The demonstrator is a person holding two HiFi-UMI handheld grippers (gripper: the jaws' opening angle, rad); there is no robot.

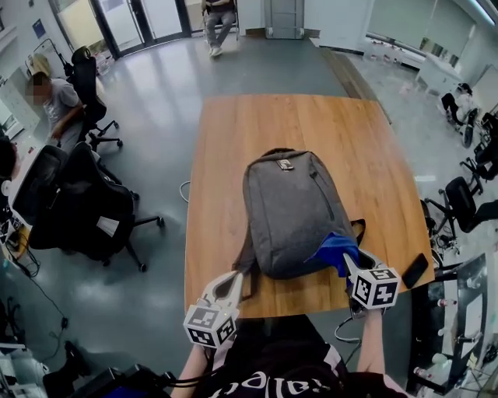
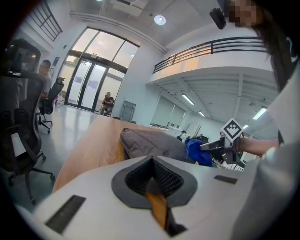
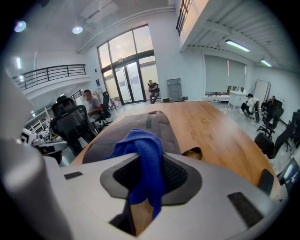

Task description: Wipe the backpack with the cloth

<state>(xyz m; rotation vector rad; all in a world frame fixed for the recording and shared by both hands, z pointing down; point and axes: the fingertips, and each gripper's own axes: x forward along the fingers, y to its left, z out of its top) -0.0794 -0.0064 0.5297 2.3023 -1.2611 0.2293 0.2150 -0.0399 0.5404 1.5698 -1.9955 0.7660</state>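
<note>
A grey backpack [image 1: 292, 214] lies flat on the wooden table [image 1: 257, 132], with its handle at the far end. My right gripper [image 1: 348, 268] is shut on a blue cloth [image 1: 334, 250] that rests against the backpack's near right corner. In the right gripper view the blue cloth [image 3: 140, 145] hangs through the closed jaws of that gripper [image 3: 146, 157], with the backpack [image 3: 117, 136] just ahead. My left gripper [image 1: 233, 281] is at the near left corner, beside a shoulder strap [image 1: 247, 268]. Its jaws [image 2: 152, 161] are shut; I cannot tell whether they pinch the strap.
A black phone [image 1: 415, 270] lies at the table's near right edge. Black office chairs [image 1: 85, 206] and a seated person [image 1: 54, 101] are to the left. More chairs [image 1: 467, 202] stand on the right. Another person [image 1: 220, 19] sits by the far doors.
</note>
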